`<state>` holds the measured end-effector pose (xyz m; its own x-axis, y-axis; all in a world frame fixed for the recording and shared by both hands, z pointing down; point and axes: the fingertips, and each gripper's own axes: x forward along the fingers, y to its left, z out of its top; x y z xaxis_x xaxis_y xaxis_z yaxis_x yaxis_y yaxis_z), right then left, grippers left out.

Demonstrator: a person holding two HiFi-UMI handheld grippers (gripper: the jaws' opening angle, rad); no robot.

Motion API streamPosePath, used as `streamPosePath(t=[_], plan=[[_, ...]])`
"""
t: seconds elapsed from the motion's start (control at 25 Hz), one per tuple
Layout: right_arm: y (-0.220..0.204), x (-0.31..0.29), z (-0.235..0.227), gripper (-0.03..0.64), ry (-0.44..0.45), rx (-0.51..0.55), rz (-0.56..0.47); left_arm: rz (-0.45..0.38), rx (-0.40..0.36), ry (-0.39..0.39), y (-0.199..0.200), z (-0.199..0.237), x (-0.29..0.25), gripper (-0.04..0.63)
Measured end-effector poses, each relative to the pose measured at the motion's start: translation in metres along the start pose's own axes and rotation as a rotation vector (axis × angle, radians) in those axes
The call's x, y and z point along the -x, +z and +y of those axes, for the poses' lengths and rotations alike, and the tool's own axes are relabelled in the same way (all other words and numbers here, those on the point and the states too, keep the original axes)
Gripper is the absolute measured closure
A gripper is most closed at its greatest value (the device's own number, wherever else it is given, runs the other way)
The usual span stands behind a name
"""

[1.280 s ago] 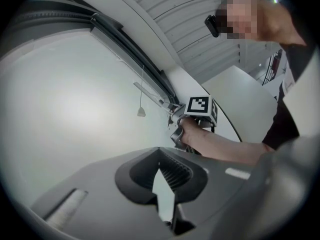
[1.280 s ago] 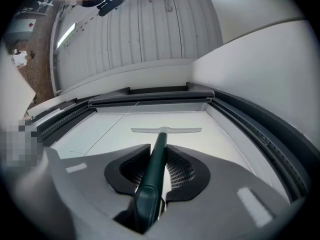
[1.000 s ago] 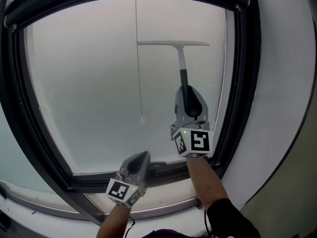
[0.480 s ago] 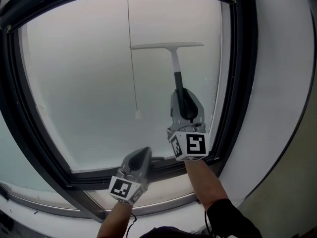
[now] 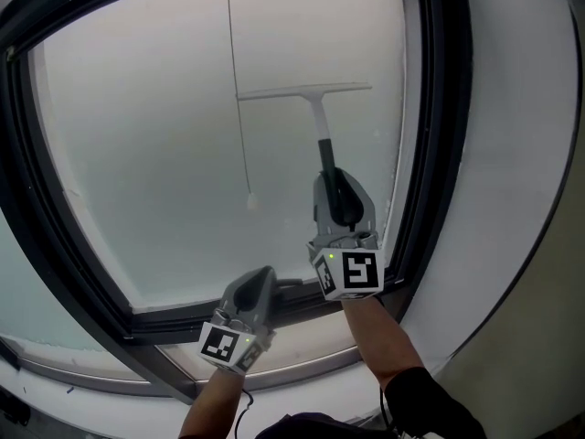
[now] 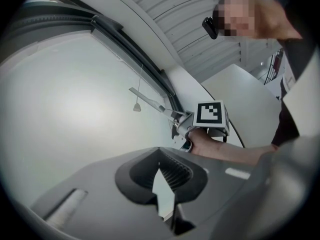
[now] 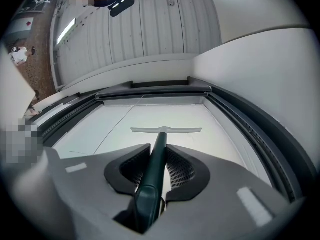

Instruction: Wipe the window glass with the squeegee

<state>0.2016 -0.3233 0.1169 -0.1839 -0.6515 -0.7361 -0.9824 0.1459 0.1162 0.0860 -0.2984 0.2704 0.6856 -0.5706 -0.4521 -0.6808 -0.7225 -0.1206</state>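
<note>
Two claws (image 5: 263,280) (image 5: 340,188), one squeegee (image 5: 317,117), one window (image 5: 146,144)

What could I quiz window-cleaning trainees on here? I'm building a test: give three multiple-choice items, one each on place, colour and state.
1. Where is the squeegee blade?
A) upper right of the glass
B) on the sill
C) on the floor
2. What colour is the handle?
A) red
B) dark green
C) yellow
3. What is the right claw doing?
A) open, empty
B) holding a cloth
C) shut on the handle
Answers: A, the blade lies against the pane up there; B, it shows dark green between the pads; C, both pads press the handle.
</note>
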Motion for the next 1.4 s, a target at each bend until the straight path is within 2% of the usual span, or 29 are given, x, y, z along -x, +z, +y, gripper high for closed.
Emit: streamPosePath(t=[0.2, 0.4, 1.2, 1.4], plan=[[-0.007, 0.010, 0.003, 0.520, 0.001, -0.001, 0.021, 0.017, 0.031, 0.003, -0.008, -0.002, 0.005, 0.597], [-0.011, 0.017, 0.004, 0.520, -0.001, 0.000, 0.039, 0.006, 0.014, 0.010, -0.006, -0.006, 0.010, 0.597], [-0.036, 0.050, 0.009, 0.520, -0.022, -0.024, 0.087, -0.031, 0.035, 0.044, -0.002, 0.000, 0.022, 0.597], [-0.041, 0.057, 0.010, 0.520, -0.024, -0.027, 0.104, -0.001, 0.051, 0.064, -0.011, 0.002, 0.025, 0.597]])
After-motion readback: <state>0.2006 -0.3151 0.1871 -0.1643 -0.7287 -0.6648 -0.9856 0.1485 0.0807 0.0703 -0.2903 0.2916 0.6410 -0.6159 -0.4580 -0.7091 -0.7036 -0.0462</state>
